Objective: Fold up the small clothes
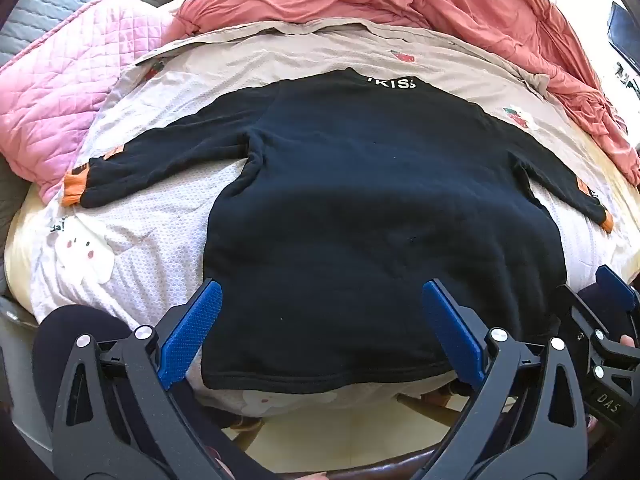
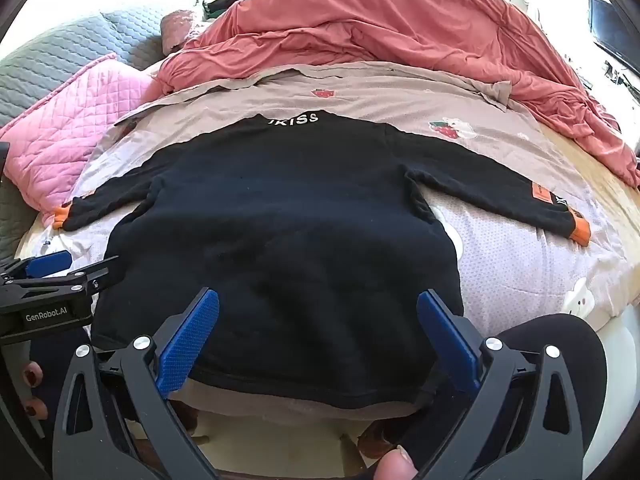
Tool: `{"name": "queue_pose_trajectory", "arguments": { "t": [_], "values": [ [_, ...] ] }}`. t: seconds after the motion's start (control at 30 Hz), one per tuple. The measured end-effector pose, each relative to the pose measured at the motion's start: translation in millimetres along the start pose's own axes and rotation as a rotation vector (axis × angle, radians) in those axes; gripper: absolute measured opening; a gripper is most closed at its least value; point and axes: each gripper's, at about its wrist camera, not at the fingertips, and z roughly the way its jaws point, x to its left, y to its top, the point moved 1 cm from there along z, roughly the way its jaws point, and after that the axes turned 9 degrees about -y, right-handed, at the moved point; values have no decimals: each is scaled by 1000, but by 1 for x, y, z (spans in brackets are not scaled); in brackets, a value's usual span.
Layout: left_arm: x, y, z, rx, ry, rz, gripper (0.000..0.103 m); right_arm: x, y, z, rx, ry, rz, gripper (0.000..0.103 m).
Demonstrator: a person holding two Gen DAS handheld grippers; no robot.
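Black sweatshirt (image 1: 360, 208) lies flat, sleeves spread, on the printed bedsheet (image 1: 132, 240) in the left wrist view; its hem reaches the bed's near edge, and the left gripper (image 1: 322, 332) hangs above that hem, jaws wide and empty. Right wrist view: the right gripper (image 2: 318, 336) likewise gapes empty over the hem, with bare sheet flanking both sleeves and a coral duvet (image 2: 400, 28) bunched beyond the collar.

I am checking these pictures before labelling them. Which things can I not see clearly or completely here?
- Black sweater: its front side, in both views; it lies flat on the bed sheet.
- Sweater hem corners: in both views, behind the blue jaws of the left gripper and right gripper.
- Black screen: cut off by the right edge in both views.
- Collar lettering: small, first letter unclear.
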Motion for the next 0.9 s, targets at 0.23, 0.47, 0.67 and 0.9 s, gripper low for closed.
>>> {"name": "queue_pose_trajectory", "arguments": {
  "t": [0.23,0.47,0.67,0.9],
  "values": [
    [2,1,2,3,11,-5,94,-1,1,-1,-4,-2,-2,99],
    [0,0,-1,-7,12,2,94,0,-1,-3,-9,-9,-8,99],
    [1,-1,-2,-5,10,-1,94,-1,-2,-3,-16,-9,-15,99],
    [1,0,-2,-7,14,-2,94,0,-2,-3,-17,-14,-15,99]
  ]
}}
